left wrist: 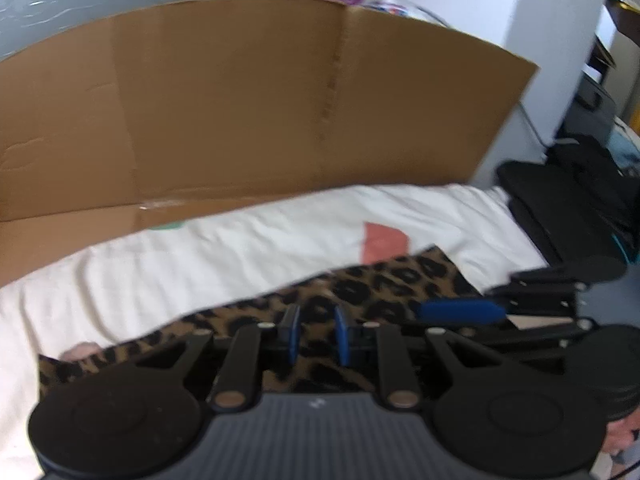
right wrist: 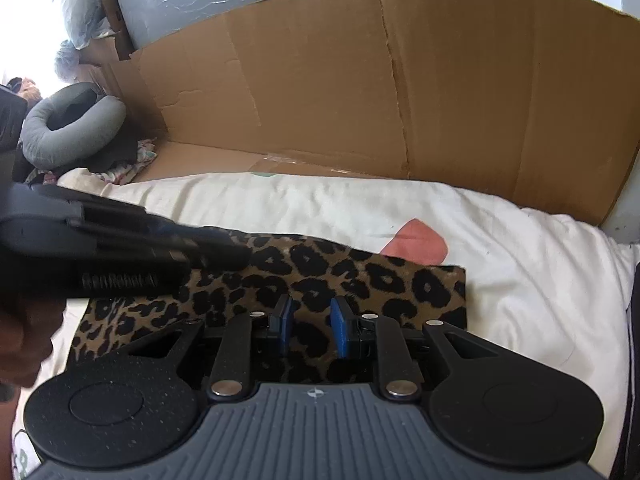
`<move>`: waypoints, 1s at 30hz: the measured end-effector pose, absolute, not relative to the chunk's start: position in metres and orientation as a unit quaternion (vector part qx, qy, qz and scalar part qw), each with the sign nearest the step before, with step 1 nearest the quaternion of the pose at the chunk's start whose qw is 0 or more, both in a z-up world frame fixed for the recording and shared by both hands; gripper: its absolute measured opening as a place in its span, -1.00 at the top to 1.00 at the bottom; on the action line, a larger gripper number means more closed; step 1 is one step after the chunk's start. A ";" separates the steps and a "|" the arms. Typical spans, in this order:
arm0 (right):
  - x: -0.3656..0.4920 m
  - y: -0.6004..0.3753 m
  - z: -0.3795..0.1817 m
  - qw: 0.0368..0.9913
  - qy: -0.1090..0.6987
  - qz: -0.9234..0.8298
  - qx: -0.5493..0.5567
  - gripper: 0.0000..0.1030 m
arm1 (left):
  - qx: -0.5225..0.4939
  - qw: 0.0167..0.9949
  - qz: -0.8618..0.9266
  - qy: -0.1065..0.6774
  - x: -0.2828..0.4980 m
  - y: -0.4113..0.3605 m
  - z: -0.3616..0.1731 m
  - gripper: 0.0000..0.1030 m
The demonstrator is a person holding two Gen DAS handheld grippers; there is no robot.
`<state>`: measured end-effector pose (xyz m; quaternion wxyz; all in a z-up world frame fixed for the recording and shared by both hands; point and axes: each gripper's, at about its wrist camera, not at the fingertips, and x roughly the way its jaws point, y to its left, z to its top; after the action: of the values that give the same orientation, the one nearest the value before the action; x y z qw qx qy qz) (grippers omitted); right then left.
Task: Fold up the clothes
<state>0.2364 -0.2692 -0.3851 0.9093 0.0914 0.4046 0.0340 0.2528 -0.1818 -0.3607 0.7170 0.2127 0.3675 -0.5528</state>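
Note:
A leopard-print garment (right wrist: pixel 360 280) lies flat as a folded rectangle on the white sheet (right wrist: pixel 520 264). In the left wrist view the garment (left wrist: pixel 360 292) runs diagonally under both tools. My left gripper (left wrist: pixel 316 334) hovers over its middle, open, with nothing between the blue pads. My right gripper (right wrist: pixel 312 326) is open above the garment's near edge, also holding nothing. The left gripper (right wrist: pixel 224 254) reaches in from the left over the garment's far left part. The right gripper (left wrist: pixel 460 312) shows side-on at the garment's right end.
A tall cardboard panel (left wrist: pixel 240 100) stands behind the sheet, also seen as cardboard (right wrist: pixel 440 100). A grey neck pillow (right wrist: pixel 68 128) and crumpled clothes lie at the far left. A black bag (left wrist: pixel 568 200) sits at the right. The sheet has a pink patch (right wrist: pixel 416 244).

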 end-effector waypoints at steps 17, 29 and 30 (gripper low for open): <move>0.242 -0.268 -0.407 0.898 0.428 0.033 0.095 0.67 | 0.268 0.703 -0.556 0.352 0.241 -0.193 -0.387 0.58; 0.205 -0.259 -0.373 0.915 0.391 0.055 0.082 0.56 | 0.259 0.689 -0.585 0.341 0.235 -0.166 -0.373 0.65; 0.204 -0.255 -0.374 0.914 0.394 0.057 0.080 0.52 | 0.265 0.688 -0.583 0.341 0.235 -0.166 -0.377 0.65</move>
<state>0.2036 -0.2550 -0.3741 0.9139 0.0805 0.3938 0.0566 0.2347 -0.1656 -0.3772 0.6884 0.2651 0.3412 -0.5825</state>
